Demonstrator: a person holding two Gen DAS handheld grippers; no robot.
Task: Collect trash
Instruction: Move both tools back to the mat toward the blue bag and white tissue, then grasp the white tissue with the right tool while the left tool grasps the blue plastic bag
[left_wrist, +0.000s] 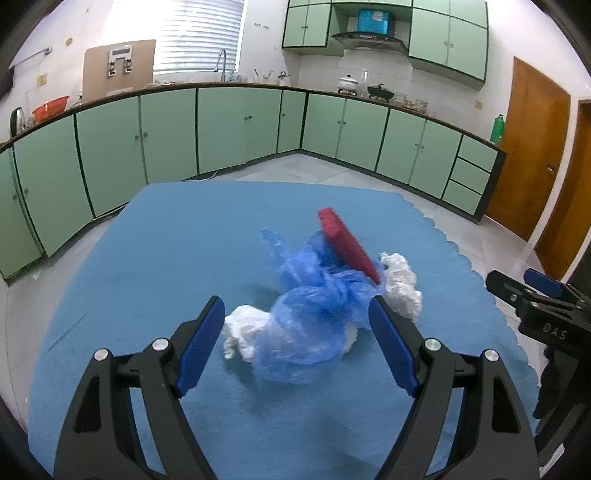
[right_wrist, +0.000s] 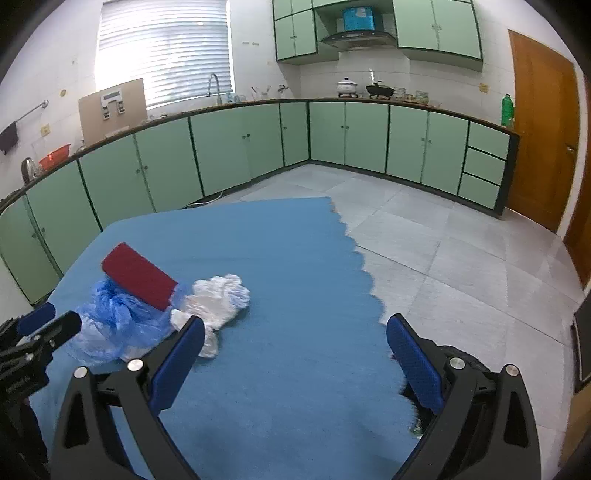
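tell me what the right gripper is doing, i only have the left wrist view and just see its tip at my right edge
Observer: The right gripper is open, with only bare blue cloth between its fingers.
Operator: any trash near it
Observer: The white crumpled wad lies just past its left fingertip, apparently not touching.
Operator: that red thing looks like a thin edge to me
Observer: From the right wrist, the red block shows a broad flat face, propped on the blue plastic bag.

"DAS" on right gripper (left_wrist: 543, 295) body.
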